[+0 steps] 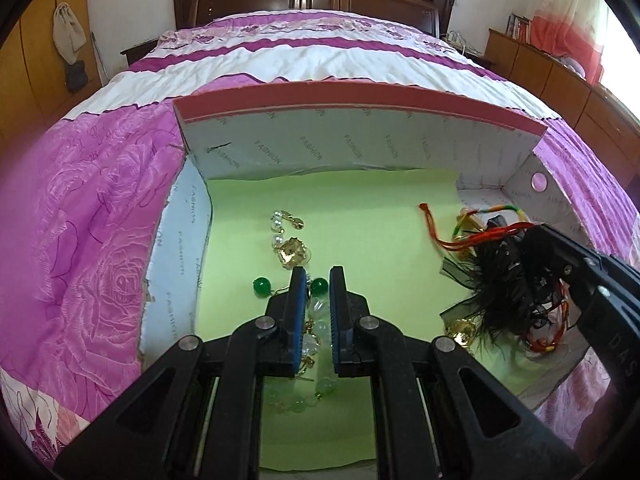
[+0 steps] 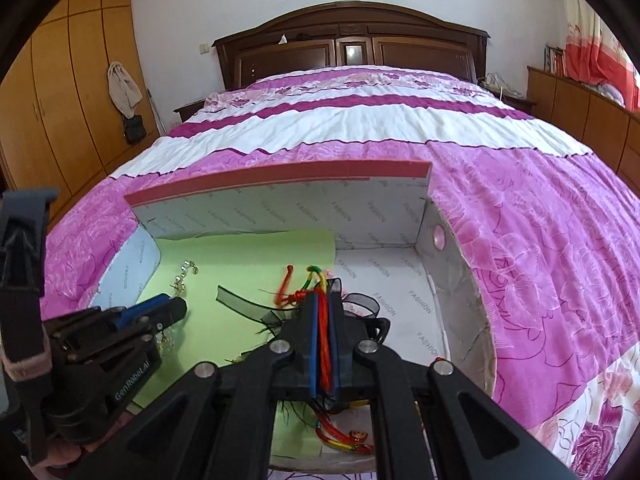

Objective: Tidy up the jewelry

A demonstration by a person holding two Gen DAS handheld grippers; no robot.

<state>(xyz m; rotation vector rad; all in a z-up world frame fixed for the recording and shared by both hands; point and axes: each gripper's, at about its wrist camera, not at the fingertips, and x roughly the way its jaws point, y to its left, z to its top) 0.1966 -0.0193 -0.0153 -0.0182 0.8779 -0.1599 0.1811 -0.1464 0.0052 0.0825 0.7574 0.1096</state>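
Inside box (image 1: 360,148), left tool (image 1: 318,280) clenched on pale beads (image 1: 320,332), right tool (image 2: 324,300) grasping red cords (image 2: 325,344), black feathers (image 1: 500,300) alongside.

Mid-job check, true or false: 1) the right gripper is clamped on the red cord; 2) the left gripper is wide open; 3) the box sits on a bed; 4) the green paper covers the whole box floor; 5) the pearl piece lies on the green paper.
1) True: the right gripper is shut on the red cord.
2) False: the left gripper is nearly shut around a pale bead strand.
3) True: the box sits on the bed.
4) False: the green paper stops short; the right part is bare.
5) True: the pearl piece lies on it.
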